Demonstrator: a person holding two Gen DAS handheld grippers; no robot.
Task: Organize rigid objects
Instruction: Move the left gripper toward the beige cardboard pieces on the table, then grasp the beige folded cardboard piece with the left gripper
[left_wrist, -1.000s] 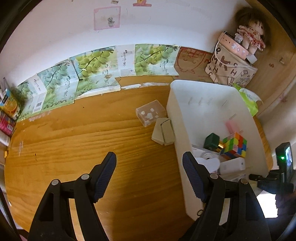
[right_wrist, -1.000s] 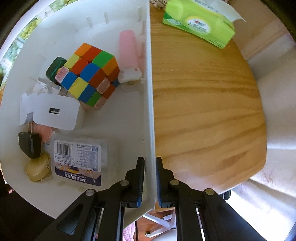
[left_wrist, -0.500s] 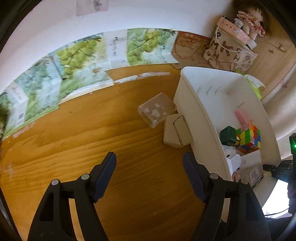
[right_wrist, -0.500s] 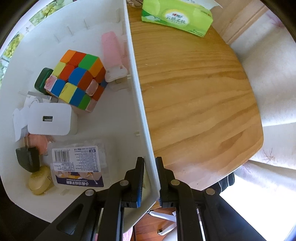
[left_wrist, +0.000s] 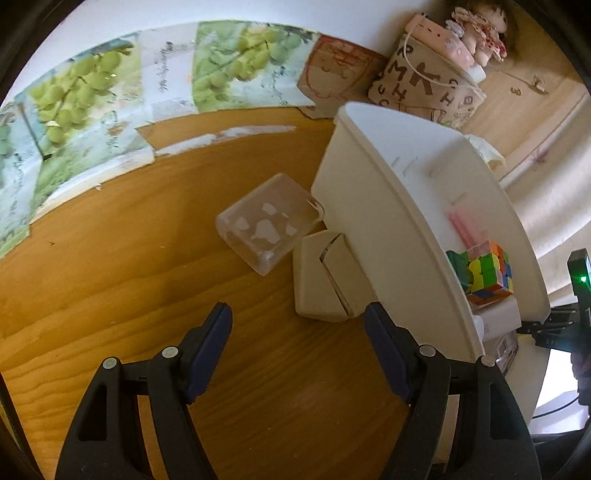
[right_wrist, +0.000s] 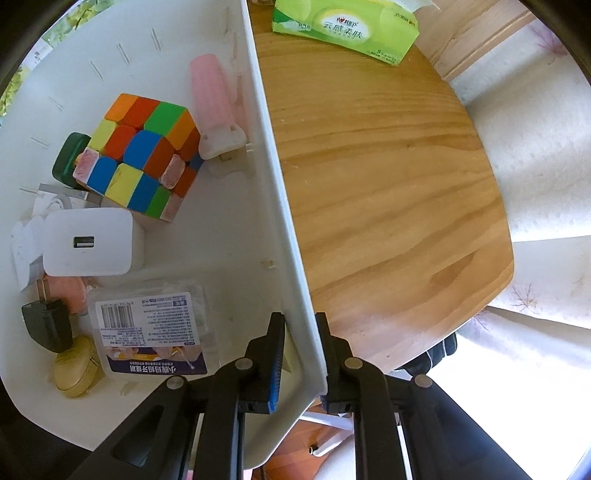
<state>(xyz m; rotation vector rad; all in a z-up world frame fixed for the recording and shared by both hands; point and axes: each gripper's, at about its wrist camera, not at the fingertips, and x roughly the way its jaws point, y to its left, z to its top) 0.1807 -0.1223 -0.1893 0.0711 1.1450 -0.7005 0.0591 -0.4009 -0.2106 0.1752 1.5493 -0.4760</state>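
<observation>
A white bin (left_wrist: 388, 206) stands on the wooden table; its wall also shows in the right wrist view (right_wrist: 273, 192). My right gripper (right_wrist: 301, 328) is shut on the bin's wall. Inside lie a colour cube (right_wrist: 140, 155), a white charger (right_wrist: 86, 242), a pink case (right_wrist: 212, 92), a labelled plastic box (right_wrist: 147, 332) and a black plug (right_wrist: 46, 325). My left gripper (left_wrist: 297, 325) is open and empty, just short of a beige box (left_wrist: 325, 280) and a clear plastic box (left_wrist: 269, 225) beside the bin.
A green tissue pack (right_wrist: 343, 29) lies beyond the bin on the right. A patterned bag (left_wrist: 424, 85) and a doll (left_wrist: 476, 44) stand at the back. Grape-print cartons (left_wrist: 92, 92) line the wall. The table edge (right_wrist: 491, 291) is near on the right.
My left gripper has moved forward and right, closer to the beige and clear boxes. The bin has turned a little in my right gripper's hold.
</observation>
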